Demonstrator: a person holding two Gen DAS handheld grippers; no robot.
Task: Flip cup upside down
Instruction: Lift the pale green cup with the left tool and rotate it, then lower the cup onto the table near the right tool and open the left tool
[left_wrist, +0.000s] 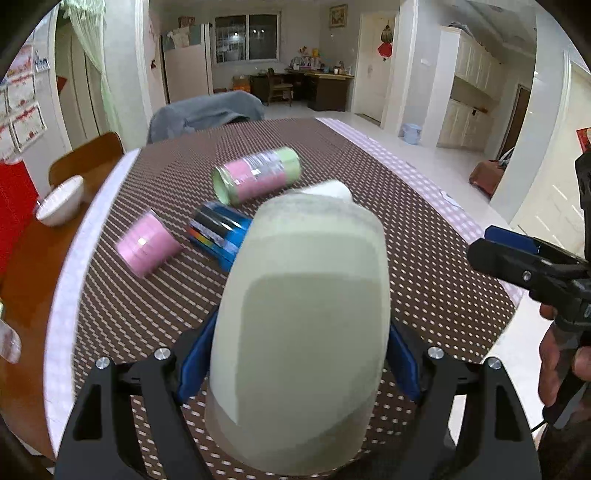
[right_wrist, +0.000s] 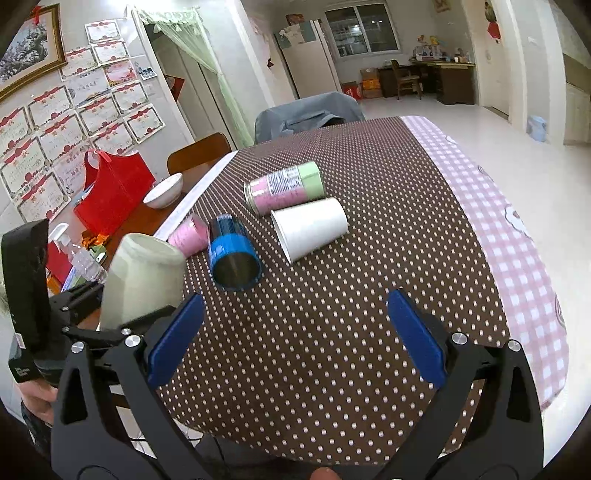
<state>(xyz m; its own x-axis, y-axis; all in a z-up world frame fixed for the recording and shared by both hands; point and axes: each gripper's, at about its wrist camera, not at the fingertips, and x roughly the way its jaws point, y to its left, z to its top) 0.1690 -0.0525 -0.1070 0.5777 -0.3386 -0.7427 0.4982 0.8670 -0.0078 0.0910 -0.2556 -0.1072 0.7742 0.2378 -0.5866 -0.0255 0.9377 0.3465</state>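
Note:
My left gripper (left_wrist: 295, 354) is shut on a pale green cup (left_wrist: 299, 325), held above the table with its flat base pointing away from the camera. The same cup (right_wrist: 144, 280) shows in the right wrist view at the left, base end up, over the table's left edge. My right gripper (right_wrist: 291, 332) is open and empty above the near part of the dotted cloth; it also shows at the right edge of the left wrist view (left_wrist: 524, 258).
On the brown dotted tablecloth (right_wrist: 332, 314) lie a white paper cup (right_wrist: 310, 227), a blue cup (right_wrist: 232, 258), a pink cup (right_wrist: 188, 234) and a pink-green can (right_wrist: 284, 188), all on their sides. A white bowl (right_wrist: 164, 190), red bag (right_wrist: 110, 192) and spray bottle (right_wrist: 79, 254) stand left.

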